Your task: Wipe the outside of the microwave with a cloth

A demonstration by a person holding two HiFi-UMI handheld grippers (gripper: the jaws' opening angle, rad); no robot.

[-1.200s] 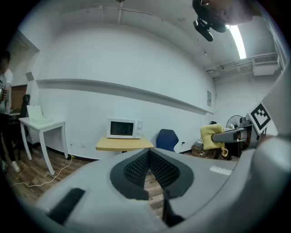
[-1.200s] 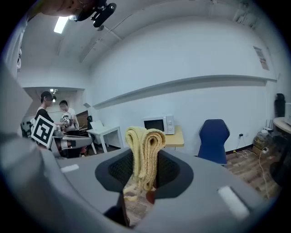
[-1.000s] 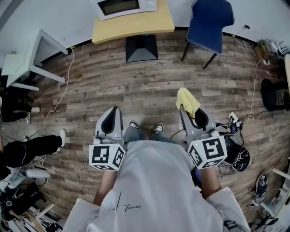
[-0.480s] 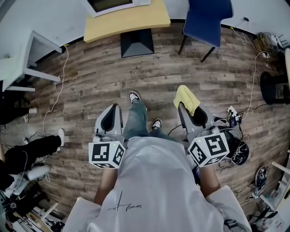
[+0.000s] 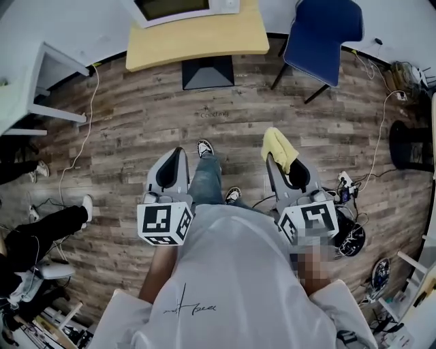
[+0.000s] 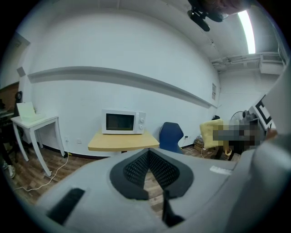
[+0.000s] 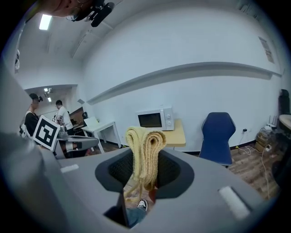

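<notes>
Pinching a folded yellow cloth (image 7: 144,152) between its jaws, the right gripper (image 7: 144,170) points across the room at the microwave (image 7: 156,119), which sits small at the centre of the right gripper view. In the head view the microwave (image 5: 184,8) lies at the top edge on a yellow tabletop (image 5: 204,39). It is well apart from both grippers, which hang in the middle of the frame over the wooden floor (image 5: 136,129). The left gripper (image 6: 148,157) has its jaws pressed together with nothing between them. One shoe (image 5: 204,148) is set forward between the grippers, so I judge the person to be walking in. No wiping has begun.

The cloth is gripped only low down. Its folded bulk stands above the jaws and loose strands hang beneath, so a jolt while walking, or drag across the microwave's casing, could pull it free. A blue chair (image 5: 325,37) at upper right stands just beside the tabletop, and a cable (image 5: 378,140) trails down the right of the floor. Either could catch a foot or the right gripper. Pressing hard on the front could also shove the microwave back or disturb its controls.
</notes>
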